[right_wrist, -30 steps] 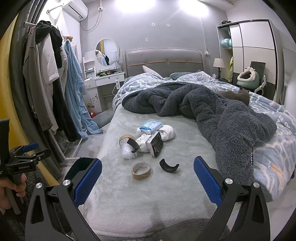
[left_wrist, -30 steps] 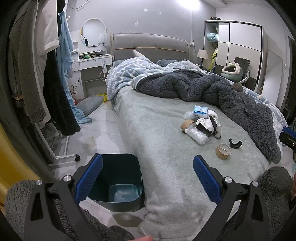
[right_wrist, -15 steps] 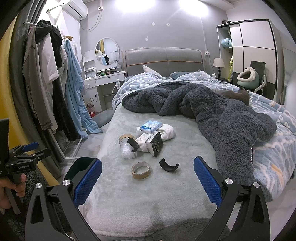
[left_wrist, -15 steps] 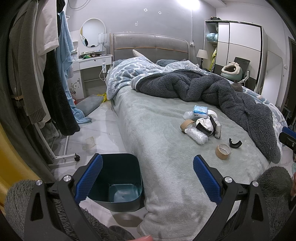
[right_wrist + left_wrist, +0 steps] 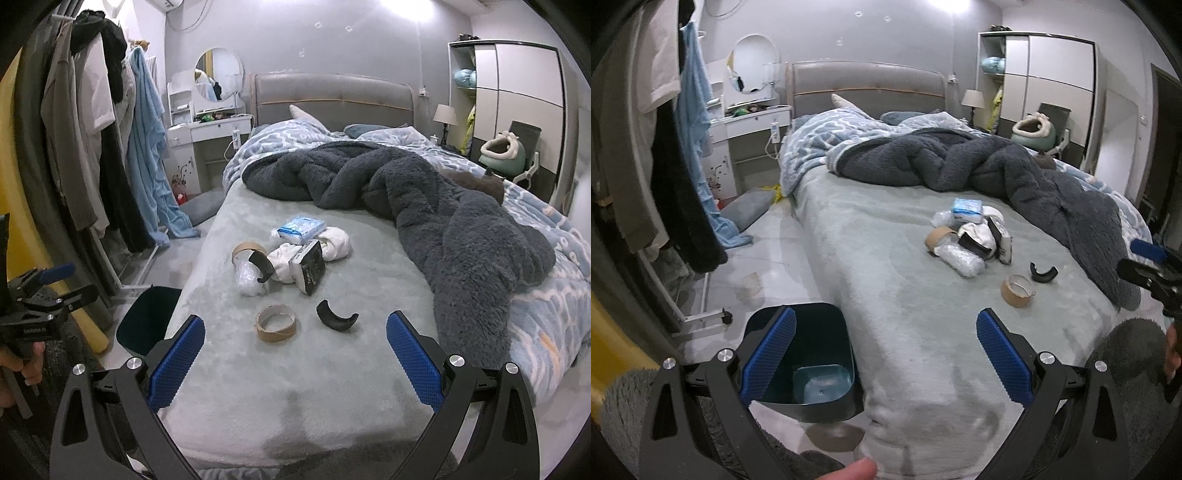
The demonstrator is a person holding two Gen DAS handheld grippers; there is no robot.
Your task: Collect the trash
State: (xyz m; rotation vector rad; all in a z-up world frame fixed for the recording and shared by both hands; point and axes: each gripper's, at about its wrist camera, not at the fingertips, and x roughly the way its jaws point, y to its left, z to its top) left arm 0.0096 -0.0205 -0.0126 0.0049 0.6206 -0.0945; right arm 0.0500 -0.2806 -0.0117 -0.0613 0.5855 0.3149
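Hovering unchanged at the foot of the bed (image 5: 332,387), the left tool (image 5: 884,350) and right tool (image 5: 295,354) stay spread wide and empty, the trash pile (image 5: 291,254) still uncollected mid-mattress, the bin (image 5: 812,369) waiting on the floor.

Both views are evenly lit and fairly bright, with a cool bluish cast. The light comes from ceiling lamps that blow out to white glare at the top centre of each frame, washing the grey wall (image 5: 369,40) beneath them. Shadows are soft and weak. Fisheye distortion bows straight lines hard toward the edges, and black vignetting fills the corners. The centre is sharp; the outer rim turns soft and smeared, most of all at lower left.
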